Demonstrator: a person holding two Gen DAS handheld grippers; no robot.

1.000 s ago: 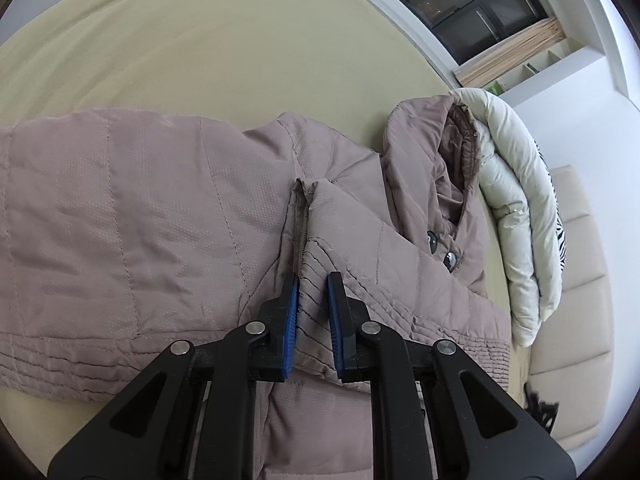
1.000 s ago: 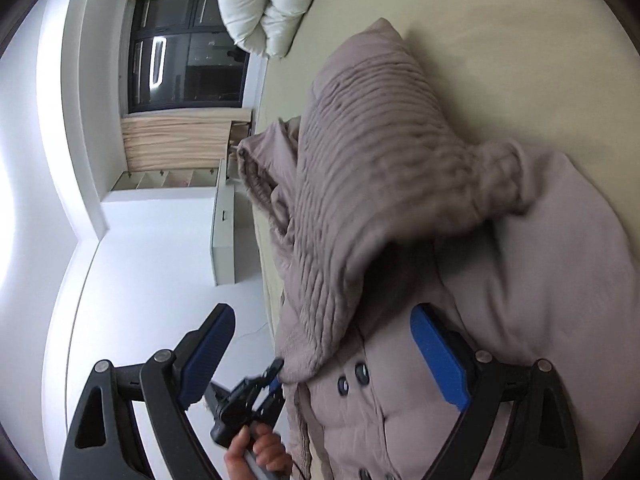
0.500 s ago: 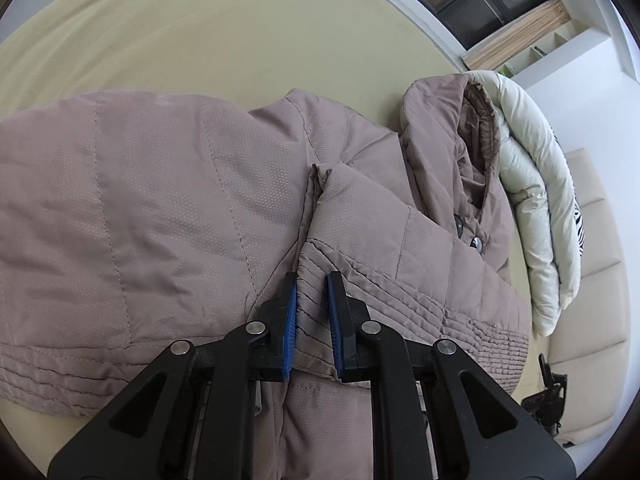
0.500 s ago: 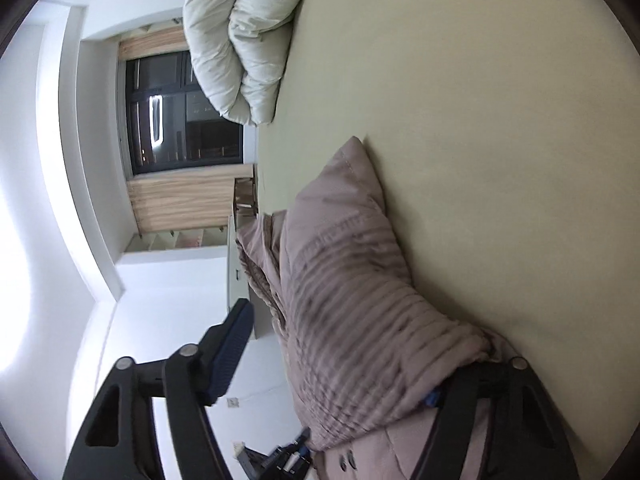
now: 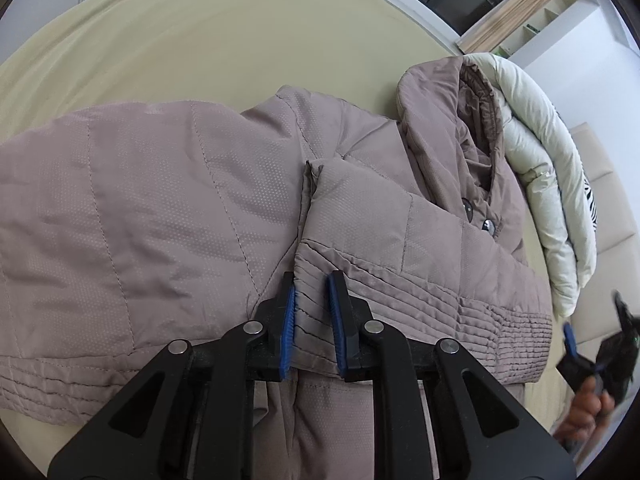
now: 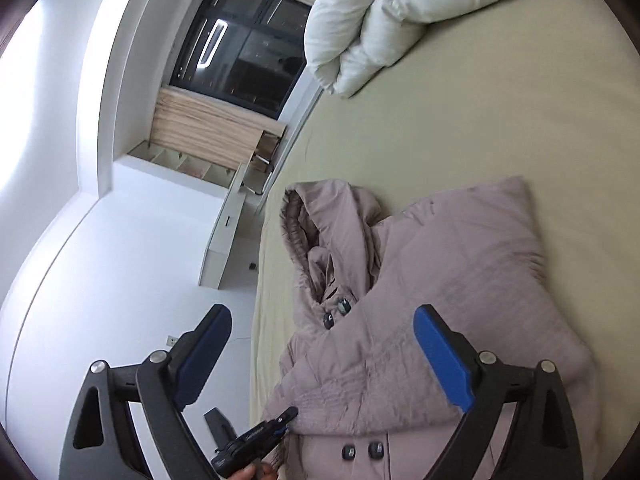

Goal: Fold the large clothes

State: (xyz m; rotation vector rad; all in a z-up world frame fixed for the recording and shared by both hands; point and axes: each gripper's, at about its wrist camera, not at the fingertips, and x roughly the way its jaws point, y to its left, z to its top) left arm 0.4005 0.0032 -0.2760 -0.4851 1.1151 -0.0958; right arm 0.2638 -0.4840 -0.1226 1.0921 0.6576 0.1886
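Observation:
A mauve padded jacket [image 5: 160,208] lies on the beige bed, its hood [image 5: 460,120] toward the white duvet. One sleeve is folded across the chest, and its ribbed cuff [image 5: 312,304] sits between the blue pads of my left gripper [image 5: 312,284], whose jaws are easing open while still touching the cloth. In the right wrist view the jacket [image 6: 460,264] and hood [image 6: 312,224] lie below my right gripper [image 6: 323,312], whose jaws are opening wide with nothing between them. The left gripper [image 6: 260,436] shows there at the cuff's edge.
A rolled white duvet [image 5: 552,184] lies beyond the hood, also seen as the duvet [image 6: 380,20] at the top. Bare bed sheet [image 5: 200,40] surrounds the jacket. A padded headboard [image 5: 600,200], a dark window [image 6: 240,56] and a white cabinet [image 6: 224,236] border the bed.
My right gripper let the sleeve go, rose and drew back, rolling as it went; the sleeve now rests folded on the jacket. The left gripper sank slightly, still on the cuff.

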